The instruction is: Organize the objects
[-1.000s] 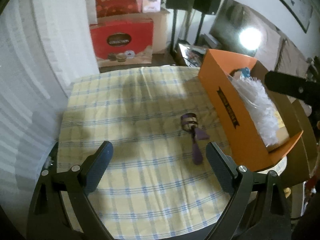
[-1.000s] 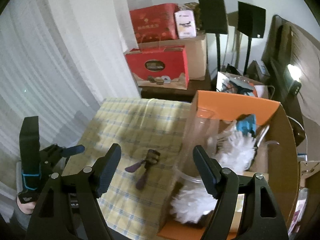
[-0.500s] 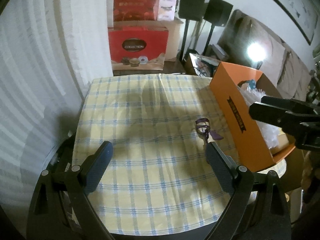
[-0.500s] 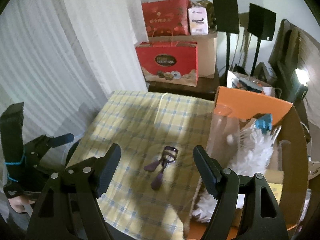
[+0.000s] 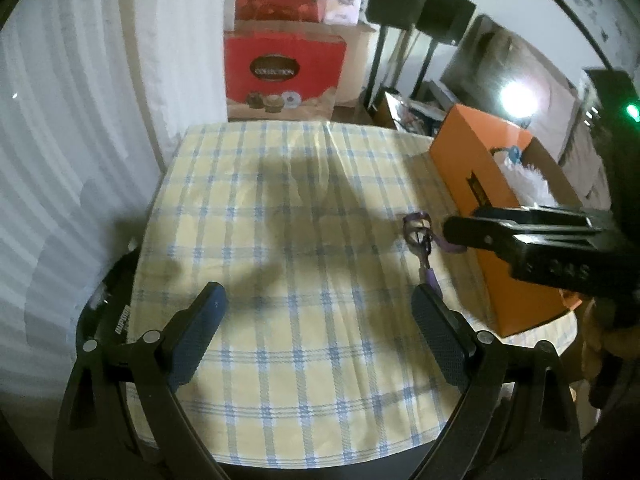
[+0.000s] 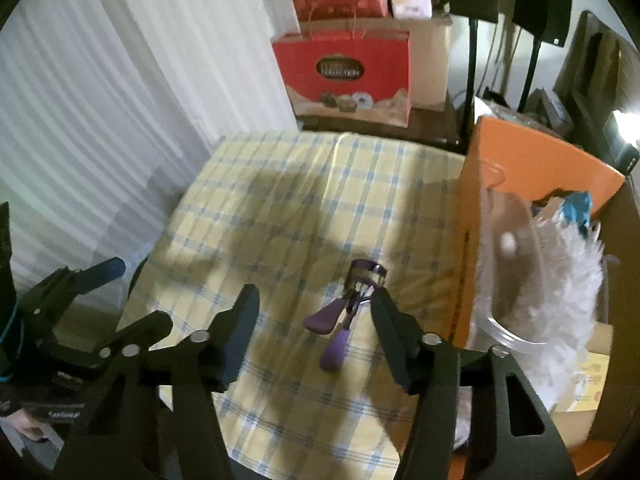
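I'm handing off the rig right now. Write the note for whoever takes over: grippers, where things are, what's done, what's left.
Left gripper: open, empty, above the checked tablecloth.
Right gripper: open, empty, over the purple eyelash curler, not gripping it.
Curler lies flat on the cloth beside the orange box.
Done: white feather duster and clear container are in the box.
Left: probably grasp the curler and put it in the box.
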`<state>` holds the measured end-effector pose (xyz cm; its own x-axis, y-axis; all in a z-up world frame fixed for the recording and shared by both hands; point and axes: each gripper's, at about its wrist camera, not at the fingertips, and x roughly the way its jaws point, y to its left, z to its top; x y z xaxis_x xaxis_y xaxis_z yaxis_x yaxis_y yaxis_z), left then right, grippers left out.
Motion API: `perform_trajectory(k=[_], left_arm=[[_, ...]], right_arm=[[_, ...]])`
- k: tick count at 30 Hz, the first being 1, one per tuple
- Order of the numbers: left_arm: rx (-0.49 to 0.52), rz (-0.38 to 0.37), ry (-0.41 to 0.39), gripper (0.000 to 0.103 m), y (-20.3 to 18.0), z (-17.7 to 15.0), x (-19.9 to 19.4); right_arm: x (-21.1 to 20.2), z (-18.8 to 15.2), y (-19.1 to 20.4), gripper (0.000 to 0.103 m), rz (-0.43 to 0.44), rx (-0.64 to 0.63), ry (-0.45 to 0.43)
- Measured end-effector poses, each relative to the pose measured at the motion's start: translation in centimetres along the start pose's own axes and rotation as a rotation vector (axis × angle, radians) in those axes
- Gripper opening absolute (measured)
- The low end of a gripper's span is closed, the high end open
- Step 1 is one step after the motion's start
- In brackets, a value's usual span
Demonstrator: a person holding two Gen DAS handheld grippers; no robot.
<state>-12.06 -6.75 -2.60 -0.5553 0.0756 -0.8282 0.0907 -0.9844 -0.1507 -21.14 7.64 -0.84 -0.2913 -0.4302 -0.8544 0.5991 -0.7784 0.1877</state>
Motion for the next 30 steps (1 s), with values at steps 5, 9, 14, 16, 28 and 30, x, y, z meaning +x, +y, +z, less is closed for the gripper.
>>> perform_trajectory(k=[5,9,14,16,28,30], left_arm=[[-0.001,-0.019,0.026,0.093,-0.3,-0.6,1.0],[-0.007,-0.026,0.038,0.093,-0.4,-0.7,1.7],[-0.009,-0.049,0.055,0.093,-0.7,-0.8,2.6],[-0.003,-0.056,0.063,0.093,-1.0,-0.9,3.0],[-0.035,-0.145,0.124,0.092,-2.9,-1.1,6.2],[-0.052,-0.165,0.131,0.092,-3.0,-1.0,6.5]], right_arm=[[2.2,0.2,0.2,0.041,-0.013,0.006,0.061],[3.6,0.1,-0.1,0.040,-0.018,0.033,0.111],[5.0,0.3,-0.9,0.036,-0.012,0.068,0.149],[5.5,0.3,-1.1,0.032,-0.007,0.074,0.164],[4.4,-0.1,-2.2,0.017,0.052,0.112,0.111],[3.7,0.1,-2.3,0.017,0.073,0.119,0.092]])
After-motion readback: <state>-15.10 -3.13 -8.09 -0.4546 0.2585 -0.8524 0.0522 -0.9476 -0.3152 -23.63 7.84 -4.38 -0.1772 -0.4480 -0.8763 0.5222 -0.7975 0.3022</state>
